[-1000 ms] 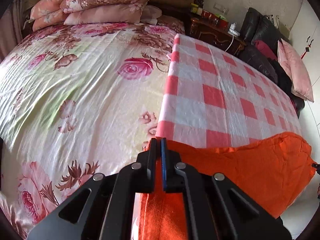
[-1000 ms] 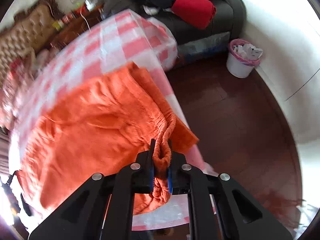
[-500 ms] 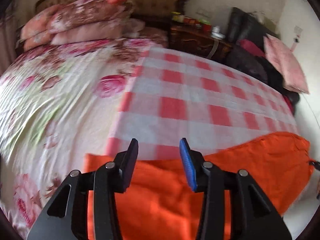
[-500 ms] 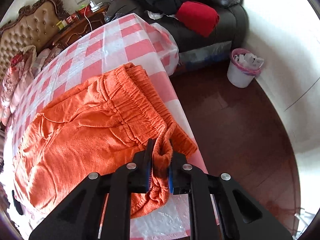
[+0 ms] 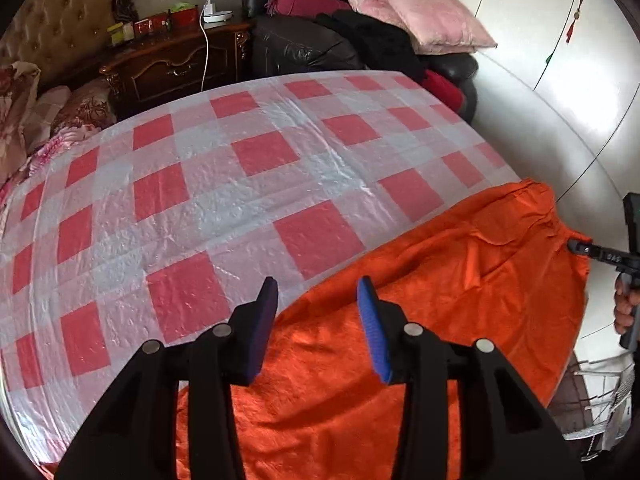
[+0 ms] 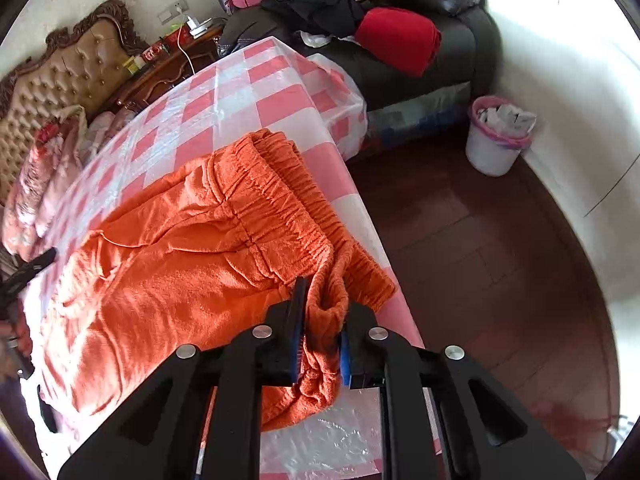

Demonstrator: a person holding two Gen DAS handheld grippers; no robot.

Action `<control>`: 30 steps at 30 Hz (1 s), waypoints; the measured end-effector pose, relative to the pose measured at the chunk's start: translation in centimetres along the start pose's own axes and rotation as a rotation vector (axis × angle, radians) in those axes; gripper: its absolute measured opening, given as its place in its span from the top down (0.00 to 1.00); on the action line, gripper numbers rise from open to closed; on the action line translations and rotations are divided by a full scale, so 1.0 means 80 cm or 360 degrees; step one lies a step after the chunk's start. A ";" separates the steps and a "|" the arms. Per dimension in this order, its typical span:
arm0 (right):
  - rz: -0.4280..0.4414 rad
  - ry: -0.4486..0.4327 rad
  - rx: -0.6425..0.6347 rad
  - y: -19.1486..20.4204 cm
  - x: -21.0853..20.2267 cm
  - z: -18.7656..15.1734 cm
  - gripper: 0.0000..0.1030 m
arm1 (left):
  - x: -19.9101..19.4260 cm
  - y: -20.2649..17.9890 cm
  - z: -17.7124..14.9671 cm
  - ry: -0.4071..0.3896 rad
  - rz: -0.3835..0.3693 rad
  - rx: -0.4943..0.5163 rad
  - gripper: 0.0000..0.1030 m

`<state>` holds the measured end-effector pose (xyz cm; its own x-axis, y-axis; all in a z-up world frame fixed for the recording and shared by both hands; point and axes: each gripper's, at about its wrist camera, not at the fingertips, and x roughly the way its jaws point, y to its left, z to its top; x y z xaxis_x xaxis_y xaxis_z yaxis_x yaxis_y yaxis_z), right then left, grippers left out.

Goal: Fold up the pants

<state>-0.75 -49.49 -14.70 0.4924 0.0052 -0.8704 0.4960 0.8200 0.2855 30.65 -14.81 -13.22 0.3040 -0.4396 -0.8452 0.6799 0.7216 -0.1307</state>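
Note:
The orange pants lie spread on the red-and-white checked plastic sheet along the bed's near edge. My left gripper is open and empty, just above the pants' far edge. My right gripper is shut on the bunched elastic waistband at the pants' near corner, by the bed's edge. The pants also fill the right wrist view. The right gripper shows at the right edge of the left wrist view, at the waistband.
A dark sofa piled with clothes and pink pillows stands beyond the bed. A wooden nightstand sits by the headboard. A white bin stands on the dark wood floor. A wire rack stands at lower right.
My left gripper opened, let go of the pants' leg end, and swung right across the checked sheet. My right gripper kept its hold on the waistband, jaws slightly wider now.

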 end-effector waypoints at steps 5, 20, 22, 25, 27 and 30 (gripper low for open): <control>-0.0179 -0.0082 -0.0092 0.003 -0.041 0.013 0.62 | 0.000 0.017 -0.044 0.0122 0.0094 -0.0003 0.62; 0.0292 0.0157 -0.1419 0.265 0.067 0.084 0.43 | -0.007 0.031 -0.090 0.0038 0.0194 -0.0221 0.80; 0.0367 0.0166 -0.1493 0.291 0.073 0.080 0.43 | -0.008 0.028 -0.094 0.0013 0.0200 -0.0223 0.77; 0.0429 0.0256 -0.1543 0.312 0.095 0.081 0.55 | -0.009 0.027 -0.096 -0.0014 0.0189 -0.0257 0.73; 0.0424 0.0357 -0.1518 0.312 0.115 0.086 0.68 | -0.010 0.029 -0.097 -0.0028 0.0167 -0.0286 0.71; 0.0635 0.0455 -0.1361 0.293 0.114 0.098 0.77 | -0.011 0.028 -0.100 -0.0049 0.0147 -0.0291 0.67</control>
<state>20.97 -34.68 -12.78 0.2641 0.4173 -0.8695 -0.4086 0.8651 0.2911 26.58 -8.54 -16.89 0.3818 -0.3812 -0.8420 0.5166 0.8434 -0.1476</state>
